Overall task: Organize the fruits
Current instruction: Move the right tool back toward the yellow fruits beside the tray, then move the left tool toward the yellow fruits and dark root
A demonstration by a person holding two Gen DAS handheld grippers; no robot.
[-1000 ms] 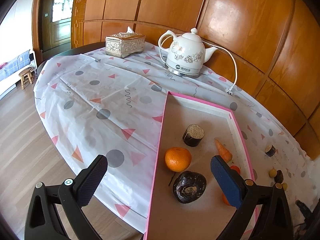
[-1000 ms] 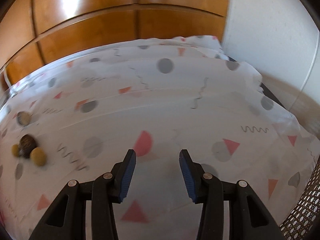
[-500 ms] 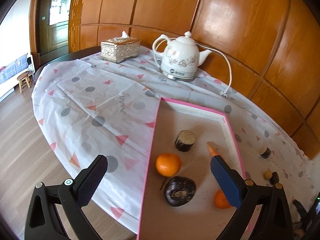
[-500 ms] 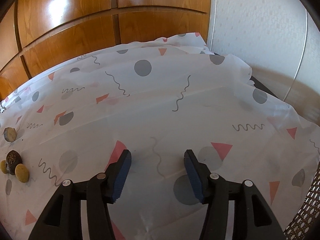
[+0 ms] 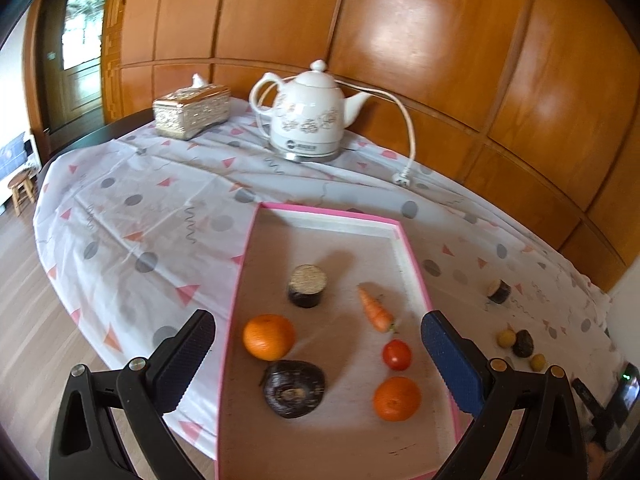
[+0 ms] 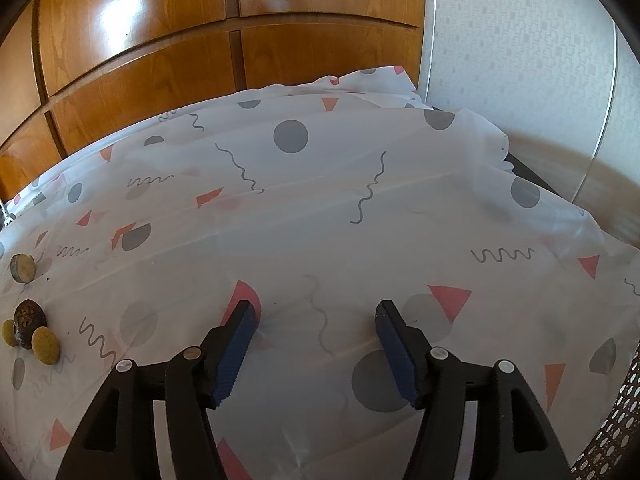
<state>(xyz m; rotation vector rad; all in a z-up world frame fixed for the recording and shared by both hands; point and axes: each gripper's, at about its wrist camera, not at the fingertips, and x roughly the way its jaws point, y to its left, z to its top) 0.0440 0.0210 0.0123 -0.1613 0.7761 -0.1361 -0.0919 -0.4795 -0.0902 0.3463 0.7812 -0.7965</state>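
Between my right fingers (image 6: 400, 360) lies only bare tablecloth (image 6: 340, 208); small fruits (image 6: 30, 328) sit well off left. Under my left fingers (image 5: 452, 364), the tray (image 5: 240, 280) is crowded: oranges (image 5: 269, 337), tomato (image 5: 397, 355), carrot (image 5: 374, 312).

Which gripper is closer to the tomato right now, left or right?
Left. The left gripper hangs open over the pink tray, with the tomato between its fingers. The right gripper is open over bare tablecloth, no tomato in its view.

Shiny brown wood wall (image 5: 420, 40) panels stand behind the bench (image 5: 120, 208), with light glinting on them. A wood floor (image 5: 24, 320), a door (image 5: 80, 40) and a small stool (image 5: 22, 190) sit at the left
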